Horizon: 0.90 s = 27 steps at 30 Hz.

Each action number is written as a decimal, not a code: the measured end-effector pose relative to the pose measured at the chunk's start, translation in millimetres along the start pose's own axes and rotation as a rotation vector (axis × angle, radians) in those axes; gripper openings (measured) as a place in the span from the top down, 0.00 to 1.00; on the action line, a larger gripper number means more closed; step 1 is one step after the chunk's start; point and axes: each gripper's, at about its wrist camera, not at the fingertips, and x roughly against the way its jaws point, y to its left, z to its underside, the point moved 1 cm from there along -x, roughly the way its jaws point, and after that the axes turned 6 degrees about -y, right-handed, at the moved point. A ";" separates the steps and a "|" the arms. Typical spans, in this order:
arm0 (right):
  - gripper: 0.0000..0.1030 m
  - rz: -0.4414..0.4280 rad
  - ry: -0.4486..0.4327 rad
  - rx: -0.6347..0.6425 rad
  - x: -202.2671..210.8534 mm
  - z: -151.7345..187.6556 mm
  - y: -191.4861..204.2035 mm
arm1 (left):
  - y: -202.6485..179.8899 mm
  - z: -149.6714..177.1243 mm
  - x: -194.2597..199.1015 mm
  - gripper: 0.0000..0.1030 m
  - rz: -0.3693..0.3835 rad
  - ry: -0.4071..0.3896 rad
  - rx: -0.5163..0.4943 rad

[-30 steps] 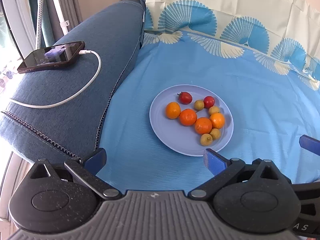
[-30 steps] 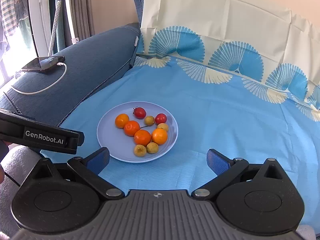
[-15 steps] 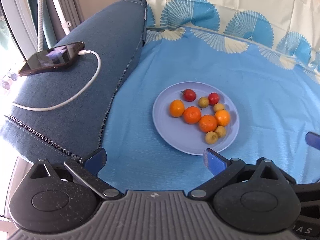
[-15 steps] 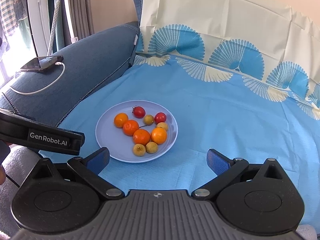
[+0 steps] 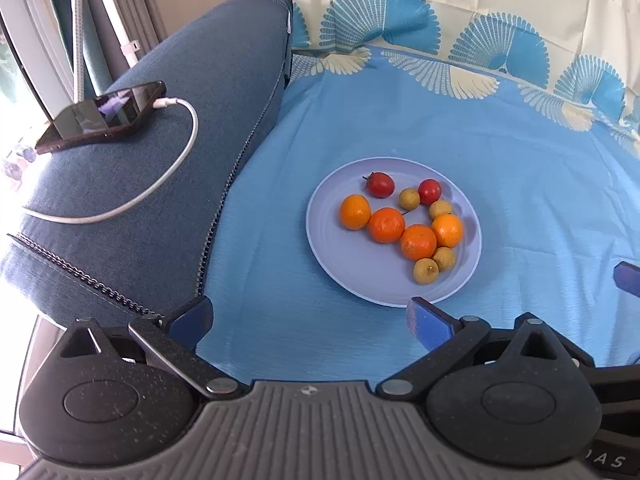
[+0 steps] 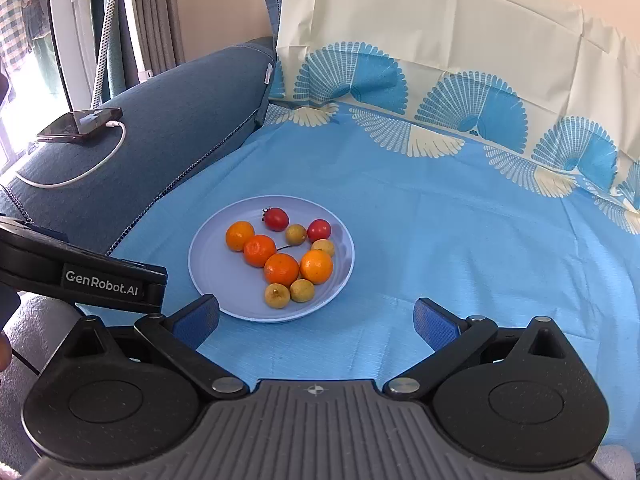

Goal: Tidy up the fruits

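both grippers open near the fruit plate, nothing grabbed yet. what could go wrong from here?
1. Fruits touch on the plate: gripping an orange could nudge the small yellow-green fruits loose.
2. Round fruit may roll off onto the blue sheet.
3. Left gripper and right gripper, jaws open, sit close together; they might collide.

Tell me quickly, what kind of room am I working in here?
Likely a home living room or bedroom: a blue upholstered cushion with a charging phone on it, a patterned blue cloth spread over soft furniture, and the fruit plate resting on that cloth.
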 end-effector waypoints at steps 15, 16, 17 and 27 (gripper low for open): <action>0.01 -0.012 -0.006 0.026 1.3 -3.8 7.1 | 11.8 -0.2 -2.7 0.00 0.013 0.022 0.043; 0.01 -0.012 -0.007 0.027 1.6 -3.8 7.0 | 11.3 0.0 -2.1 0.00 0.011 0.020 0.042; 0.01 -0.011 -0.007 0.027 1.6 -4.0 7.2 | 11.0 -0.1 -2.0 0.00 0.011 0.020 0.042; 0.01 -0.013 -0.005 0.031 1.2 -4.8 7.2 | 9.7 0.3 -1.5 0.00 0.001 0.024 0.044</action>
